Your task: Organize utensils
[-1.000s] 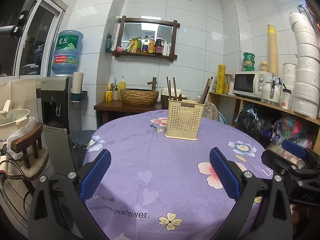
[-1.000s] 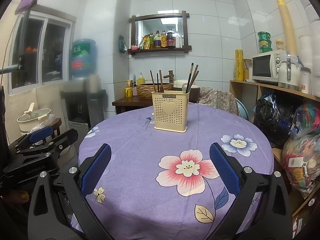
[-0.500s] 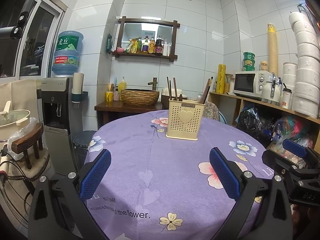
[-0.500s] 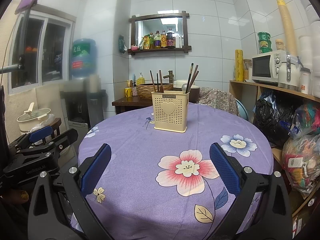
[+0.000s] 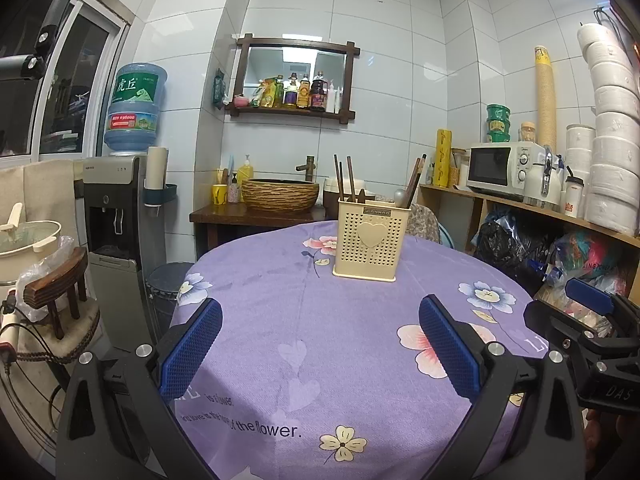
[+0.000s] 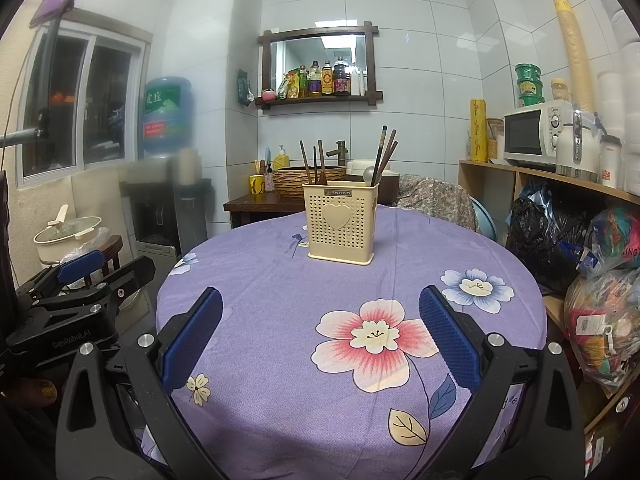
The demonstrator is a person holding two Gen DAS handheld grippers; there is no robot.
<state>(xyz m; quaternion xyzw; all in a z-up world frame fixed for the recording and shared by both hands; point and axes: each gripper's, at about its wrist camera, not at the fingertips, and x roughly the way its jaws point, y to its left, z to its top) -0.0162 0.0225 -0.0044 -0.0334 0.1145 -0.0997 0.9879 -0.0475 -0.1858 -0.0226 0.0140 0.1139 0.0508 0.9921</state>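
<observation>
In the left wrist view, the left tongs are hanging spread wide and released, gripping nothing, their blue pads hovering over the near part of the tabletop, which is wearing a purple flowered cloth. The cream utensil holder, the landmark here, is standing upright toward the far side of the tabletop, well beyond the tongs. Dark chopsticks are sticking up out of its left part, more chopsticks are leaning out of its right part, and a rounded metal spoon end is peeking above the rim beside them. Well to the right of the holder and nearer the camera, the right tongs are showing at the tabletop's edge. Behind the holder, a woven basin is sitting on a dark side table. In the right wrist view, the right tongs are likewise spread and released, empty, above the near part of the tabletop, with a large pink flower print lying between the pads. The utensil holder is standing straight ahead of them, well apart. Far to the left of the holder, off the tabletop's edge, the left tongs are sitting spread too.
</observation>
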